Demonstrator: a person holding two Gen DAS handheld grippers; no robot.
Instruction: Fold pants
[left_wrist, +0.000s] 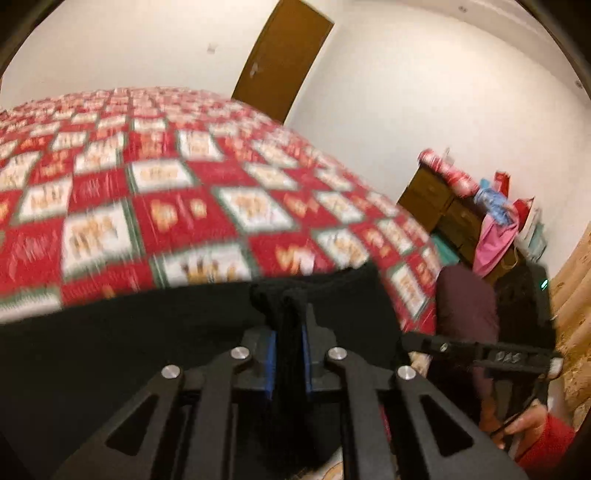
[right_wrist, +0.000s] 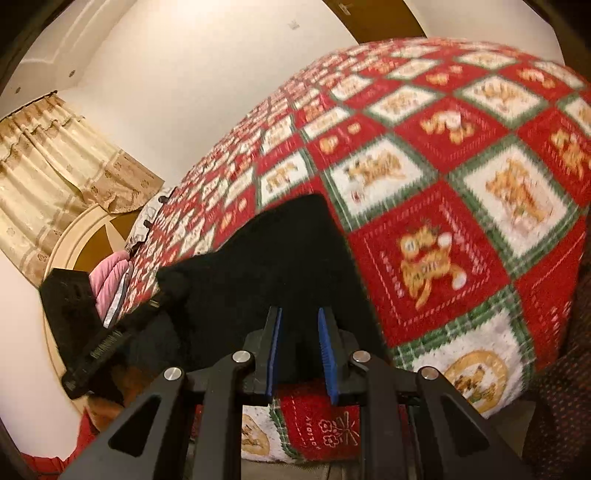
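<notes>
We see the left gripper (left_wrist: 290, 317) reaching forward low over the bed, its two black fingers drawn close together and pinching a bunched ridge of the black pants (left_wrist: 147, 332). The blue pads (left_wrist: 272, 363) press the fabric from both sides. To its right, the other tool appears side-on, with a hand in a red sleeve (left_wrist: 535, 428) beneath it.

From the right wrist view, the right gripper (right_wrist: 300, 317) is also angled toward the bed, its fingers standing partly apart with the blue ribbed pads (right_wrist: 327, 354) showing. Dark cloth lies between and beyond them, but with the blur we cannot tell whether the pads actually grip it.

The pants are a soft, matte black knit, lying in a rumpled heap at the near edge of the bed, draping off toward us. They rest on a fleecy blanket (right_wrist: 461, 184) of red and white squares edged in green, each with an orange cartoon figure. Its pile looks plush. Behind it we make out a plain white wall (left_wrist: 147, 44), a brown door (left_wrist: 284, 55), a wooden dresser (left_wrist: 432, 195) piled with clutter, and cream patterned curtains (right_wrist: 48, 166).
</notes>
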